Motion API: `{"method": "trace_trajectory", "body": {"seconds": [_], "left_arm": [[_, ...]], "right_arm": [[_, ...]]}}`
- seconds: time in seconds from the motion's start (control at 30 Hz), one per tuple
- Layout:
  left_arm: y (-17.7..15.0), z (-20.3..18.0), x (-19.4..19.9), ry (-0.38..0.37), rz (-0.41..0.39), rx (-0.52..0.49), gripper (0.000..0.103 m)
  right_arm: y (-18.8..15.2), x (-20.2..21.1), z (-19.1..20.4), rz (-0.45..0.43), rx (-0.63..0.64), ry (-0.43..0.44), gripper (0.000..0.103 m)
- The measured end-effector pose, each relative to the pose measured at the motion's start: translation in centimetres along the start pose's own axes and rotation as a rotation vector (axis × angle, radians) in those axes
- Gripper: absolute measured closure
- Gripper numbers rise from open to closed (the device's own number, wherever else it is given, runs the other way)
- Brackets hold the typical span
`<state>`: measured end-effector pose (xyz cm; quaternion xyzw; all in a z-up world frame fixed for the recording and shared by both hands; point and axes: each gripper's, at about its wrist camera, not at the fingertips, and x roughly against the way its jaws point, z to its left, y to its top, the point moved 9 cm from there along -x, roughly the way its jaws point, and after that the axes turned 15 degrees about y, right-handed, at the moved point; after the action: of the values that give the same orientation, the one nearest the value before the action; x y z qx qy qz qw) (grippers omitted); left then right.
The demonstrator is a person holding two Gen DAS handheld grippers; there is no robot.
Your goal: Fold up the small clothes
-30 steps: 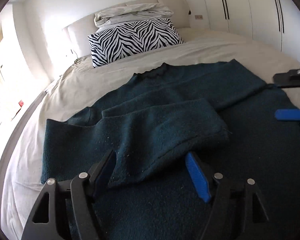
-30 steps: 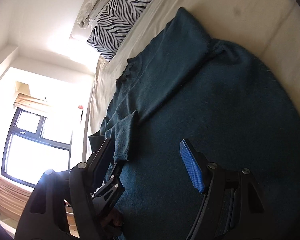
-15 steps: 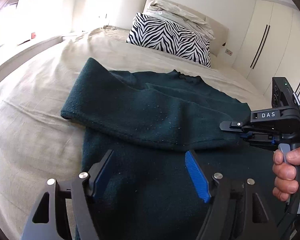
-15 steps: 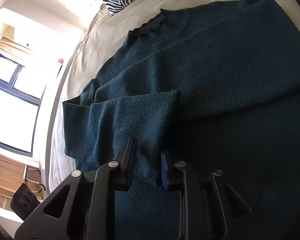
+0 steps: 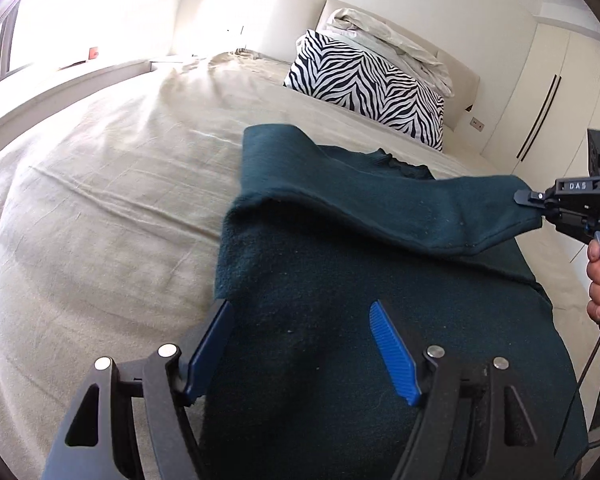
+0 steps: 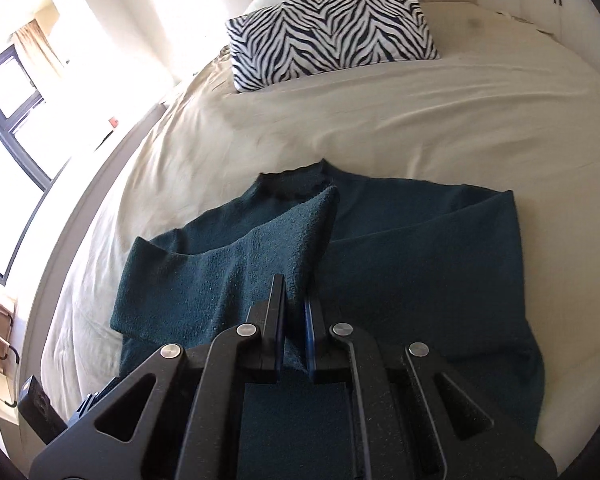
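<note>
the left tool (image 5: 300, 344) hangs wide apart over the sweater (image 5: 340, 320) on the bed (image 5: 100, 200), holding nothing. the right tool (image 6: 294, 312) is pinched on a sleeve (image 6: 260, 256), lifting it across. folding looks just begun; the other sleeve and body seem left.

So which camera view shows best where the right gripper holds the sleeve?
The left wrist view: there the right gripper is seen from the side, shut on the end of the lifted sleeve above the sweater. The right wrist view shows only sleeve fabric between its closed fingers.
</note>
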<state>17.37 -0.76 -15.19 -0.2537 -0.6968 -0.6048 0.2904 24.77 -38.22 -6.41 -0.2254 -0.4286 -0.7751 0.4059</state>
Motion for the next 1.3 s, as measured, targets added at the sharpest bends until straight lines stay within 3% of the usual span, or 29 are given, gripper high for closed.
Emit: {"method": "trace_trajectory", "body": {"seconds": [0.2, 0.3, 0.43, 0.53, 0.57, 0.73, 0.8, 0.87, 0.9, 0.97, 1.07, 1.23, 1.3], "left_arm": [[0.1, 1.7, -0.2, -0.009, 0.034, 0.071, 0.03], [1.5, 2.0, 0.9, -0.042, 0.021, 0.102, 0.03], [5.7, 2.3, 1.0, -0.062, -0.013, 0.143, 0.03], [9.5, 1.3, -1.1, -0.094, -0.016, 0.131, 0.034], [10.6, 0.9, -2.1, -0.114, -0.004, 0.126, 0.042], [15.0, -0.9, -8.2, -0.245, 0.105, 0.17, 0.052], [15.4, -1.1, -11.1, -0.275, 0.181, 0.191, 0.054], [15.1, -1.2, -13.4, -0.275, 0.231, 0.184, 0.055], [14.6, -1.1, -14.3, -0.268, 0.256, 0.169, 0.055], [14.0, -0.9, -15.4, -0.253, 0.258, 0.15, 0.067], [13.3, -0.6, -15.1, -0.262, 0.233, 0.124, 0.068], [12.3, -0.9, -13.4, -0.258, 0.234, 0.088, 0.067], [11.4, -1.2, -12.5, -0.257, 0.227, 0.042, 0.067]], "right_arm": [[-1.6, -2.6, -8.4, 0.061, -0.152, -0.051, 0.096], [-2.5, -3.5, -9.8, 0.063, -0.176, -0.035, 0.095], [-3.0, -4.3, -10.2, 0.056, -0.184, -0.012, 0.093], [-3.1, -4.3, -10.0, 0.075, -0.182, -0.002, 0.093], [-3.1, -4.2, -10.1, 0.079, -0.191, -0.001, 0.093], [-3.4, -3.1, -10.3, 0.056, -0.244, 0.058, 0.085], [-3.4, -2.7, -10.6, 0.032, -0.254, 0.079, 0.075], [-3.1, -1.8, -10.8, -0.011, -0.273, 0.104, 0.052], [-2.9, -1.3, -10.8, -0.037, -0.281, 0.113, 0.049], [-2.3, -0.4, -10.6, -0.076, -0.282, 0.139, 0.047], [-1.4, -0.4, -8.8, -0.086, -0.272, 0.238, 0.047], [-1.6, -3.8, -5.8, 0.018, -0.238, 0.341, 0.047], [-2.6, -5.6, -6.6, 0.055, -0.288, 0.333, 0.047]]}}
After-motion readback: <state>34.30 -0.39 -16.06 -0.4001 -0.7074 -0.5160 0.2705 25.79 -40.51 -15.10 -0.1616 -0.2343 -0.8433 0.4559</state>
